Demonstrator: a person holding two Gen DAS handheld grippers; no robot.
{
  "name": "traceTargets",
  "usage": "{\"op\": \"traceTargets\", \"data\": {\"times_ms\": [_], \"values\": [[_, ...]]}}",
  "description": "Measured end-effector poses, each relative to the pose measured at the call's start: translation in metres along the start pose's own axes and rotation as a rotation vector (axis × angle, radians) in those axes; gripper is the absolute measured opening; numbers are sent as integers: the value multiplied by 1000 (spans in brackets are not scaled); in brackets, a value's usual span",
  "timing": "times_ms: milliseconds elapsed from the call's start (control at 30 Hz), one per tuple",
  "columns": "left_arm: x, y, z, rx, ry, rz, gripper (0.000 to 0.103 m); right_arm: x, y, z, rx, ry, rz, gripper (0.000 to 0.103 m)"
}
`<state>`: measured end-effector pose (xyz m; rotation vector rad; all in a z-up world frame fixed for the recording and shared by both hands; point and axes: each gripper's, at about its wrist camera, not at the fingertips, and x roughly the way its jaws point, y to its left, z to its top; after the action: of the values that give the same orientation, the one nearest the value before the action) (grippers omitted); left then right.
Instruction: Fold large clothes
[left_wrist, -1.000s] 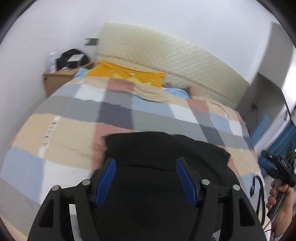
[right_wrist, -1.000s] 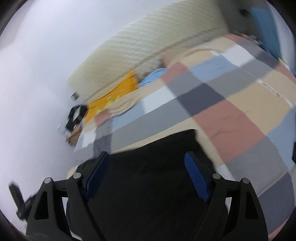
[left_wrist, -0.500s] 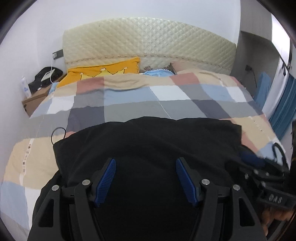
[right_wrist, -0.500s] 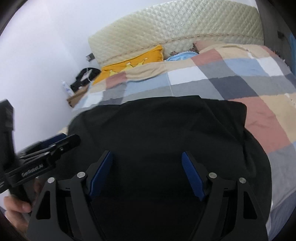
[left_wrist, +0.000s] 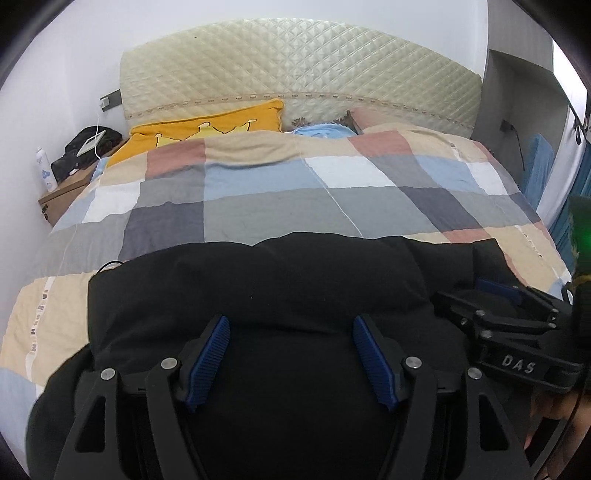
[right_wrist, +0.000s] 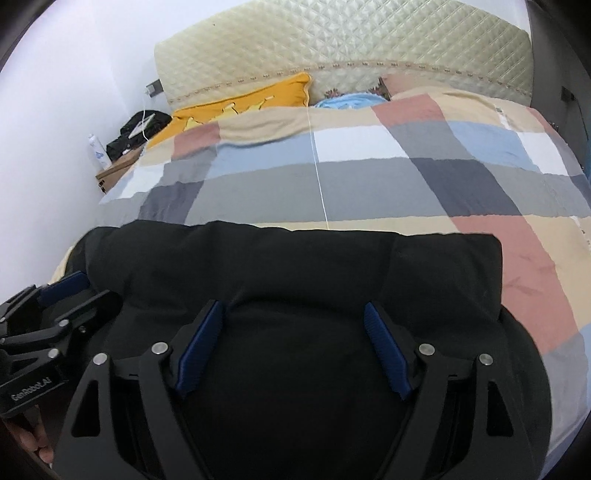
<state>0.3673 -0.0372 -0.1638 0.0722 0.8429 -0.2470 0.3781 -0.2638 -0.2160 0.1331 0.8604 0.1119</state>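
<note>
Left wrist view: the left gripper (left_wrist: 291, 354) points down at a black garment (left_wrist: 258, 288) lying across the near part of a bed with a checked quilt (left_wrist: 295, 192). Its jaws are spread and have just been opening; the cloth lies under them, and no pad presses on it. The right gripper (right_wrist: 291, 347) is likewise spread above the same garment, nothing pinched. A yellow pillow (left_wrist: 207, 127) rests against the quilted headboard (left_wrist: 295, 70).
</note>
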Motion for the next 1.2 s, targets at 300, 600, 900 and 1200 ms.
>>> {"op": "traceTargets", "data": {"times_ms": [300,600,900,1200], "values": [[9,5,-15,-23,-38,-22,74,15,4,-15,-8,-30,-15,84],[-30,13,-26,-6,-47,-50,73,-13,-4,-23,-23,-41,80,84],[-60,67,-37,-92,-64,29,74,-57,-36,-37,-54,-98,52,85],[-43,87,-58,-131,-34,-32,80,-38,-36,-54,-83,-85,42,90]]}}
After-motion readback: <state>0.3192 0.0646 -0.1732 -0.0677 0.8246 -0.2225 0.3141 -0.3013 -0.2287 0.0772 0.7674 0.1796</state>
